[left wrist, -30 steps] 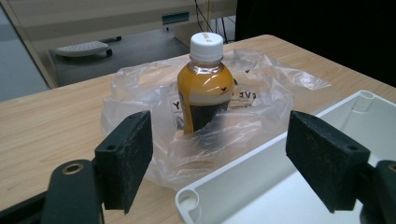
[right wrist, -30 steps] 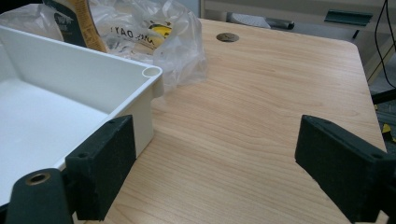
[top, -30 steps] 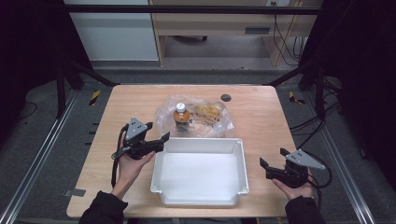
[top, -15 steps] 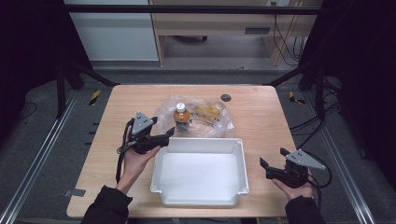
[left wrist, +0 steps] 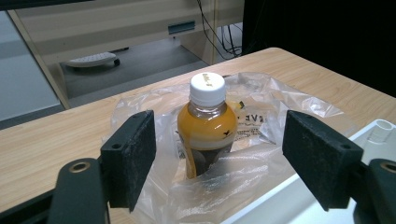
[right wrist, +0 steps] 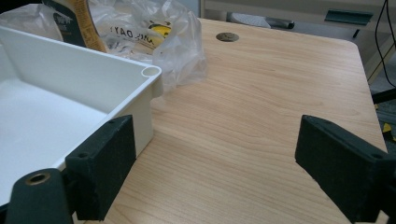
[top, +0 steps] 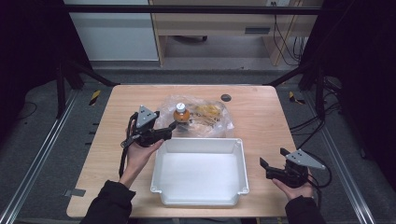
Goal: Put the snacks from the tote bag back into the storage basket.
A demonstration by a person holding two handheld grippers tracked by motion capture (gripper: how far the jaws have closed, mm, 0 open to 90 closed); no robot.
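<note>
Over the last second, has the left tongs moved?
Yes. The left tongs has moved up the table, away from the person, past the white tray's far left corner toward the bottle.

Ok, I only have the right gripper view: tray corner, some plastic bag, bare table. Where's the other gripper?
Observer: The left gripper is beside the bag, jaws open, pointed at a bottle.
Operator: Is the bottle upright?
Observer: Yes, it stands in the bag, white cap on top.
Operator: Anything in the tray?
Observer: No, the tray holds nothing.
</note>
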